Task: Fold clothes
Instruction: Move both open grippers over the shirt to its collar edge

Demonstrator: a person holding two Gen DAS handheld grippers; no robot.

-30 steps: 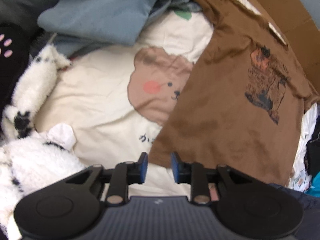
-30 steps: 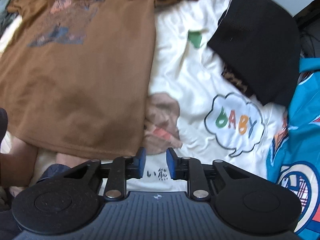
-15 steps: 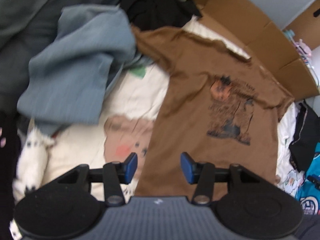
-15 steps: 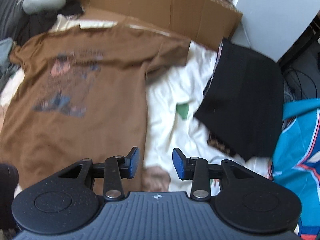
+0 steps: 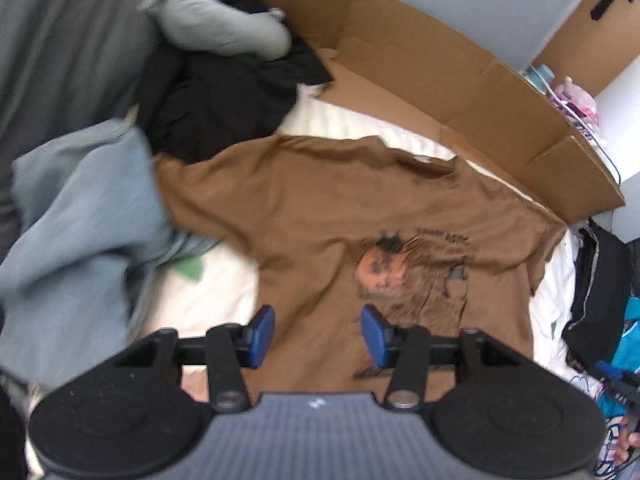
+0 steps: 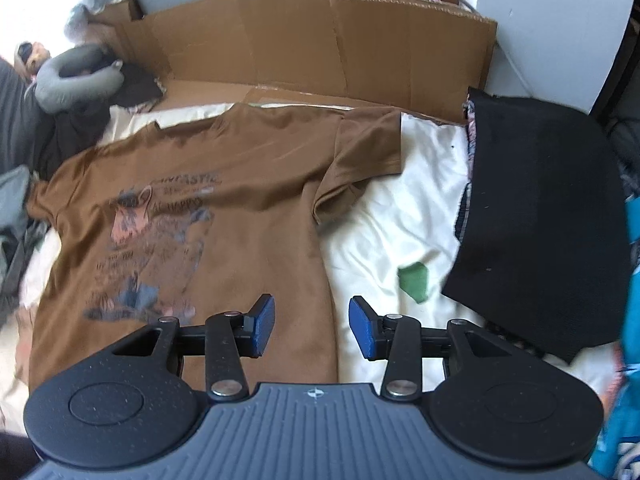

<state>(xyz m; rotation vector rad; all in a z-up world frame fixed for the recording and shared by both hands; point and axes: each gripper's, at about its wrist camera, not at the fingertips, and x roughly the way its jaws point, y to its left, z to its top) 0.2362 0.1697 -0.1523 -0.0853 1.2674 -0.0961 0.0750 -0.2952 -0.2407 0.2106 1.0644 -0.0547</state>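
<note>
**Shirt flat, no fold yet**

Both grippers have risen from the hem and spread their jaws. Left gripper (image 5: 318,334) and right gripper (image 6: 310,332) hang released, holding nothing. Shirt (image 6: 224,220) lies print-up on the bed (image 6: 400,208), collar toward the cardboard (image 6: 320,48) edge. Spreading looks done; sleeves and body remain unfolded.

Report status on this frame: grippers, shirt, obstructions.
Left gripper and right gripper open, empty, above the hem end. Brown T-shirt flat, print up, unfolded. Blue-grey garment at one sleeve, black cloth lies apart.
</note>
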